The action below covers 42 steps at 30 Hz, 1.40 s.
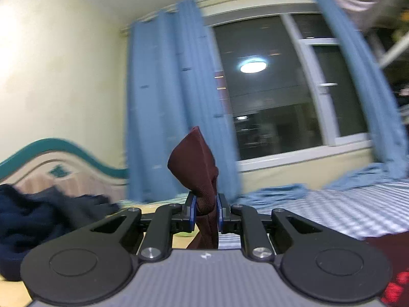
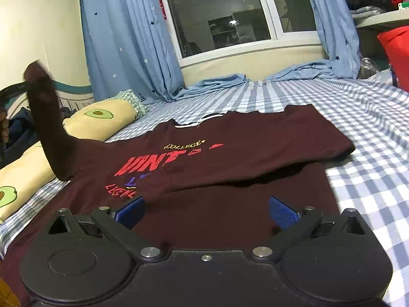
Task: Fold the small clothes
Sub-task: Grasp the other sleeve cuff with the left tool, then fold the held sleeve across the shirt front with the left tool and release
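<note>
A maroon T-shirt (image 2: 250,140) with red and yellow print lies front up on the checked bed sheet (image 2: 358,117). Its right side is folded over the body. My left gripper (image 1: 206,211) is shut on the shirt's left sleeve (image 1: 196,163) and holds it raised above the bed. The lifted sleeve (image 2: 44,117) also shows at the left of the right wrist view. My right gripper (image 2: 205,211) is open and empty, low over the shirt's lower part.
Avocado-print pillows (image 2: 102,121) lie left of the shirt. Dark blue clothes (image 1: 38,220) are heaped by the headboard (image 1: 64,158). Blue curtains (image 2: 122,38) hang onto the far edge of the bed under the window. A red bag (image 2: 396,53) stands at the far right.
</note>
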Tool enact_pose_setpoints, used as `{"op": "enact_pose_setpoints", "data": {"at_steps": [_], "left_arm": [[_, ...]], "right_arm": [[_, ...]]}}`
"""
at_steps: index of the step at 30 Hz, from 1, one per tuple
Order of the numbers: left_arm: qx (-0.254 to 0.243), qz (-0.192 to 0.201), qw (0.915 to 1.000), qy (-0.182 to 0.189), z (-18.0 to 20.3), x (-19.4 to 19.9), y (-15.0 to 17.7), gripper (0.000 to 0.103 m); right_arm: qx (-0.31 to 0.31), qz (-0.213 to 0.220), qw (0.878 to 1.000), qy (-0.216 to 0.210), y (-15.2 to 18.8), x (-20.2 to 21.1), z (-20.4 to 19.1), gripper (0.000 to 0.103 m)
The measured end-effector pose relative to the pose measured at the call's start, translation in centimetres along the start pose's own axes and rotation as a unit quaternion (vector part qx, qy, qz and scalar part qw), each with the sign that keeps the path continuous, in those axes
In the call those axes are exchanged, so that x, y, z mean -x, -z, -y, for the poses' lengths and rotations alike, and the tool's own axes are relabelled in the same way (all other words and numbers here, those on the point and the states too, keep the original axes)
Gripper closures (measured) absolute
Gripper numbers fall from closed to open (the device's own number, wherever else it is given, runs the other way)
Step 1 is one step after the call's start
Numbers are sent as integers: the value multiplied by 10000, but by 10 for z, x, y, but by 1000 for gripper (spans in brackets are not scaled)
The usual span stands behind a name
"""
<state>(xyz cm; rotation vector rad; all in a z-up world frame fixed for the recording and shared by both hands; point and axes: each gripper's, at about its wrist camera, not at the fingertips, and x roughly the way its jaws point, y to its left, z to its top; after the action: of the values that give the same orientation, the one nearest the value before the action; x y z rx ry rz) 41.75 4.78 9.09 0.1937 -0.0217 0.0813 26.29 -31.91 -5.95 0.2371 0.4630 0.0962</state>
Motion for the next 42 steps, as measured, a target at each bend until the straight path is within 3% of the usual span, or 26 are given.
{"op": "enact_pose_setpoints", "data": {"at_steps": [6, 9, 11, 15, 18, 20, 22, 28, 30, 33, 36, 38, 40, 42], "left_arm": [[-435, -254, 9922, 1142, 93, 25, 26, 87], [-790, -578, 9799, 1741, 128, 35, 49, 87], [-935, -972, 9672, 2154, 144, 37, 67, 87], [-1140, -1425, 9499, 2539, 161, 45, 96, 87], [-1011, -1724, 9386, 2811, 161, 52, 107, 84], [-746, -1976, 9267, 3110, 154, 53, 110, 75], [-459, -2189, 9140, 3386, 143, 57, 114, 43], [-12, -2266, 9001, 3721, 111, 66, 112, 18], [235, -2280, 9041, 3607, 98, 63, 108, 11], [532, -2354, 9193, 3110, 82, 46, 107, 5], [767, -2605, 9361, 2235, 57, 16, 112, 4], [864, -2840, 9444, 1412, 38, -9, 120, 4], [954, -3059, 9453, 620, 18, -31, 129, 4], [1092, -3301, 9376, 18, -1, -53, 138, 4]], "right_arm": [[-91, 60, 9998, 145, 0, 9, 14, 1], [-137, 60, 9997, 218, 2, 11, 21, 1], [-144, 54, 9995, 281, 5, 12, 24, 1], [-147, 28, 9990, 409, 11, 13, 31, 1], [-158, -4, 9989, 431, 14, 12, 33, 1], [-137, -6, 9990, 420, 14, 11, 33, 1], [-109, 0, 9991, 399, 13, 10, 31, 1], [-56, 54, 9997, 227, 3, 1, 21, 1], [-39, 84, 9999, 143, -6, -6, 15, 1], [99, -60, 9999, 62, -23, -28, -2, 1], [250, -158, 9996, -34, -38, -54, -24, 1], [408, -282, 9987, -66, -45, -73, -39, 1], [599, -398, 9974, -104, -48, -89, -54, 1], [809, -543, 9952, -137, -45, -99, -65, 1]]}}
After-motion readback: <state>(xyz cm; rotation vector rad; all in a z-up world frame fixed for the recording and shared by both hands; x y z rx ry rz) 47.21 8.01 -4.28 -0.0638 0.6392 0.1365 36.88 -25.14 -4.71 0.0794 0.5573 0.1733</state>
